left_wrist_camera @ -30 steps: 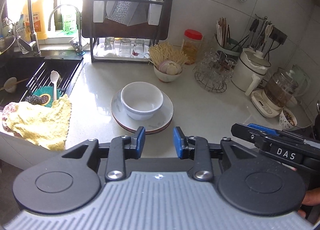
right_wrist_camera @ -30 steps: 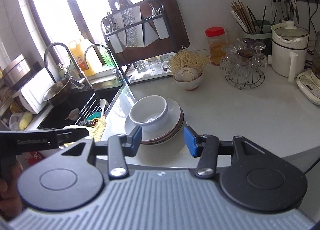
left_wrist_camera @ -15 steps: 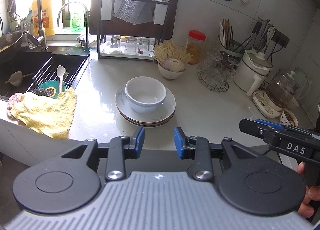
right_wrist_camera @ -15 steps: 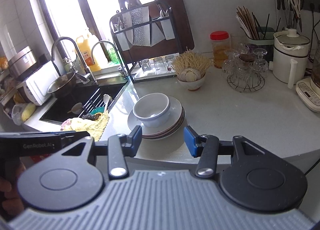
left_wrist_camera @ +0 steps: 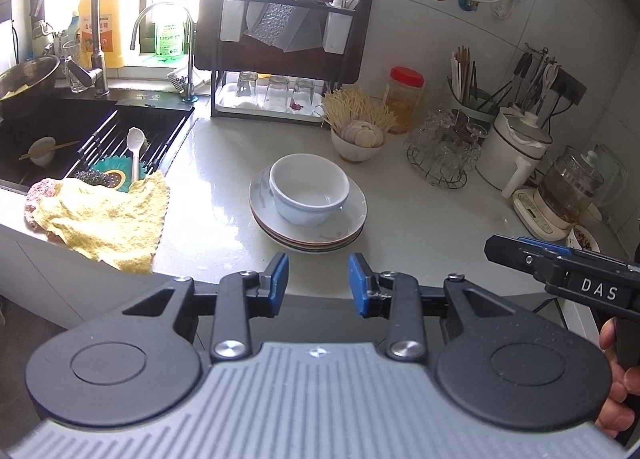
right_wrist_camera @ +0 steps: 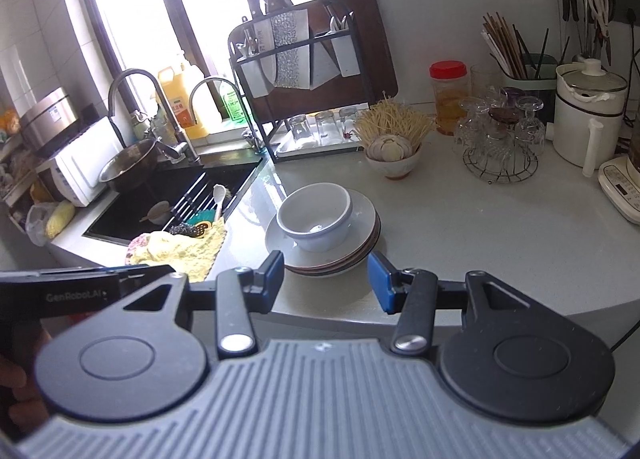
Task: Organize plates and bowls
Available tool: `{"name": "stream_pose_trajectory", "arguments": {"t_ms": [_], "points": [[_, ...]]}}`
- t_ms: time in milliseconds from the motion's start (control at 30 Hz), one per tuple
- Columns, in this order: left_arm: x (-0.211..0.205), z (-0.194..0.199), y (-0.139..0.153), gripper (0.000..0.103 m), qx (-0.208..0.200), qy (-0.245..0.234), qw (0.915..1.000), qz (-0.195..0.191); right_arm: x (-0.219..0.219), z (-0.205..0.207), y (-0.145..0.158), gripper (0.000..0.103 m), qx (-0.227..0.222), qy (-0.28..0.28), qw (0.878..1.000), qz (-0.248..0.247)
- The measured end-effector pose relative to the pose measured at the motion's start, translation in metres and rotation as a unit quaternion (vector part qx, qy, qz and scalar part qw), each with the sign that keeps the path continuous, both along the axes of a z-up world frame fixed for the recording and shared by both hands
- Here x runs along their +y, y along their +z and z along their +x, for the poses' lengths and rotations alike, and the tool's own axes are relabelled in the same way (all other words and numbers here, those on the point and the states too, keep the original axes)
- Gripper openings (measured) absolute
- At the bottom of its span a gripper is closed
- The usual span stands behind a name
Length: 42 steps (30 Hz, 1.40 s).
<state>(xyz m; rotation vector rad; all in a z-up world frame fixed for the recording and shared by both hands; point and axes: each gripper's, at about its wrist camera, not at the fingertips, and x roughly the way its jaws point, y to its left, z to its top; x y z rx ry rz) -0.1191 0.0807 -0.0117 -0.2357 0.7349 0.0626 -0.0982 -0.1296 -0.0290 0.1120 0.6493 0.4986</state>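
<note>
A white bowl (left_wrist_camera: 309, 188) sits on a stack of plates (left_wrist_camera: 356, 219) in the middle of the pale counter. It also shows in the right wrist view, the bowl (right_wrist_camera: 316, 219) on the plates (right_wrist_camera: 366, 235). My left gripper (left_wrist_camera: 318, 279) is open and empty, held off the counter's front edge, short of the stack. My right gripper (right_wrist_camera: 326, 273) is open and empty, also in front of the stack. The right gripper's body (left_wrist_camera: 560, 271) shows at the right of the left wrist view.
A sink (left_wrist_camera: 60, 131) with a spoon and a small bowl lies to the left, with a yellow cloth (left_wrist_camera: 104, 215) on its edge. A glass rack (left_wrist_camera: 280, 59), a bowl of garlic (left_wrist_camera: 358, 139), a jar, a wire glass stand (left_wrist_camera: 440, 151) and kettles line the back.
Both grippers have drawn back and up from the stack; the bowl and plates look smaller and farther off. Nothing on the counter has moved.
</note>
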Motion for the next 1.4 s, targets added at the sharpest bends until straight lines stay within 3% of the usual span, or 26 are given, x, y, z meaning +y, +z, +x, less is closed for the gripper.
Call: {"name": "stream_pose_trajectory", "arguments": {"t_ms": [733, 833, 933, 1167, 1200, 1300, 1400], "points": [[-0.002, -0.008, 0.007, 0.049, -0.025, -0.007, 0.9996, -0.007, 0.000, -0.011, 0.007, 0.050, -0.012, -0.008, 1.000, -0.001], [-0.004, -0.006, 0.005, 0.056, -0.024, -0.008, 0.9997, -0.007, -0.001, -0.011, 0.005, 0.050, -0.014, -0.010, 1.000, -0.005], [-0.006, -0.005, 0.004, 0.062, -0.023, -0.003, 0.9997, 0.002, -0.004, -0.009, 0.004, 0.062, -0.018, -0.015, 1.000, -0.003], [-0.007, 0.000, 0.004, 0.070, -0.020, -0.001, 0.9998, 0.003, -0.005, -0.007, 0.004, 0.062, -0.024, -0.016, 1.000, -0.008], [-0.007, 0.001, 0.003, 0.075, -0.019, -0.001, 0.9998, 0.003, -0.005, -0.006, 0.003, 0.063, -0.023, -0.016, 1.000, -0.008], [-0.007, 0.004, 0.003, 0.089, -0.019, 0.004, 0.9997, 0.013, -0.006, -0.004, 0.003, 0.080, -0.026, -0.021, 0.999, -0.007], [-0.008, 0.007, 0.005, 0.094, -0.021, 0.011, 0.9994, 0.026, -0.007, 0.000, 0.003, 0.081, -0.027, -0.027, 0.999, -0.010]]}}
